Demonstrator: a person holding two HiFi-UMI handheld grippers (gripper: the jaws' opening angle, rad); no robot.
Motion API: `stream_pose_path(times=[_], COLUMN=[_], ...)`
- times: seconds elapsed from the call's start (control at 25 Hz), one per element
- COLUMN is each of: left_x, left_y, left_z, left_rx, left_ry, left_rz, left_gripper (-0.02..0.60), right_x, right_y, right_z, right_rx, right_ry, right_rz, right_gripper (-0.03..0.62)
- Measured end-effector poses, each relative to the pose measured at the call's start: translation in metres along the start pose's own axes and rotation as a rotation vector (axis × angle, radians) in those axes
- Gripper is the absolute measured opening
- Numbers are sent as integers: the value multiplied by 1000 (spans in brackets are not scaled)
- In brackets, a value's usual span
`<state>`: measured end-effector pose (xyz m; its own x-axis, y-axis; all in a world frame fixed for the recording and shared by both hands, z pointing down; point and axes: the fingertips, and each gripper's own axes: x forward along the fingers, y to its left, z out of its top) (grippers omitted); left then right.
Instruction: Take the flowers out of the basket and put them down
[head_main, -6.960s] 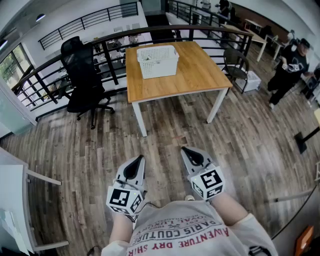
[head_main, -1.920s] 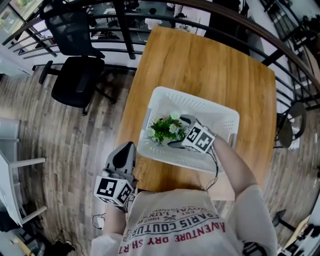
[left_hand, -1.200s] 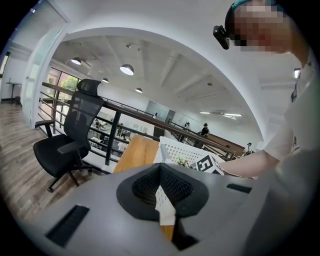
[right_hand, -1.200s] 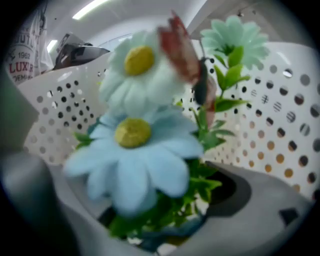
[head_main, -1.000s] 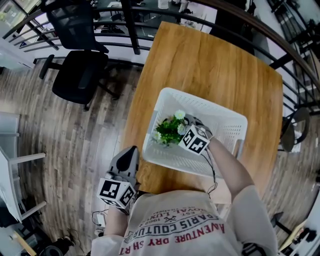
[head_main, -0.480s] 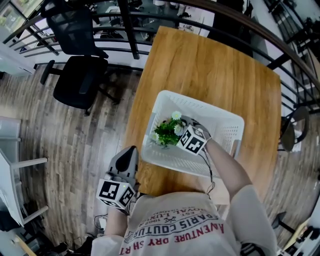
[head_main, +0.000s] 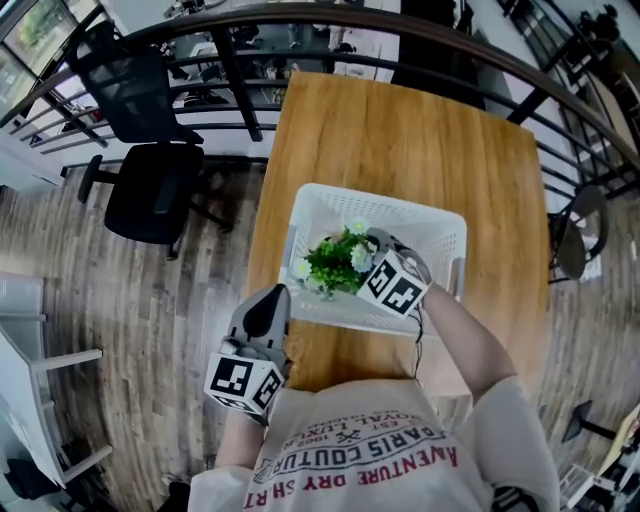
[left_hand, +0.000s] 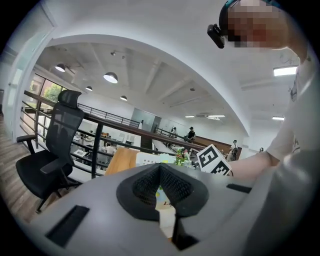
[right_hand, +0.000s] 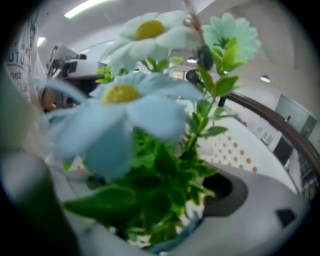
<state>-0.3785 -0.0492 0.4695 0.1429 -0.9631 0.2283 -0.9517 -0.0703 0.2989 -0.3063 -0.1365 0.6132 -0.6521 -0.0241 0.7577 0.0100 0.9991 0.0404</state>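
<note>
Risk assessment at the lift-out stage: the right claw (head_main: 378, 247) is clamped on the bunch of artificial flowers (head_main: 335, 262), pale blue and white blooms with yellow centres on green leafy stems. The right gripper view shows soft foliage, rather than a firm stem bundle, packed between the jaws. The flowers lie within the outline of the white perforated plastic basket (head_main: 440, 228), over its near-left part; whether they are clear of its floor cannot be told. Judged hazards: the leaves may compress or tear, so the bunch could slide out of the grip during the lift. Trailing stems may also catch the perforated wall and drag or tip the light basket, which stands toward the near edge of the light wooden table (head_main: 400, 130). The left claw (head_main: 270, 300), jaws together and holding nothing, sits just beside the basket's near-left corner and does not grip it, so nothing steadies the basket. Legible writing: the person's grey T-shirt (head_main: 360, 450) carries red print, seen inverted, reading "PARIS COUTURE" and "ADVENTURE DRY SHIRT"; a smaller line is too fine to read. The black-and-white marker cubes (head_main: 392, 283) bear square patterns only, no text. No brand is visible on the basket or the flowers.
</note>
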Motion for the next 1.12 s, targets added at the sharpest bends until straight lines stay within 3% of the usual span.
stream_pose_path(times=[0.28,0.56,0.72,0.88,1.12], left_x=[8,19,24,38,69], left_y=[-23,-72,-105,-167,-249], left_z=[16,24,30,9,-17], left_rx=[54,107,138,153,103], left_ry=[-1,45,16,4,-18], left_rz=[-165,-323,-318,-274,-301], left_gripper=[11,11,11,11,11], right_x=[-70,-161,-208,-256,-296], right_y=[-2,-12,-15,-19,-30], right_z=[20,10,-12,-60,-120], right_rx=[85,205,256,284,287], right_ry=[-52,-70,-112,-172,-170], right_rz=[-165,-356,-414,-415,-397], right_gripper=[514,514,514,514,514])
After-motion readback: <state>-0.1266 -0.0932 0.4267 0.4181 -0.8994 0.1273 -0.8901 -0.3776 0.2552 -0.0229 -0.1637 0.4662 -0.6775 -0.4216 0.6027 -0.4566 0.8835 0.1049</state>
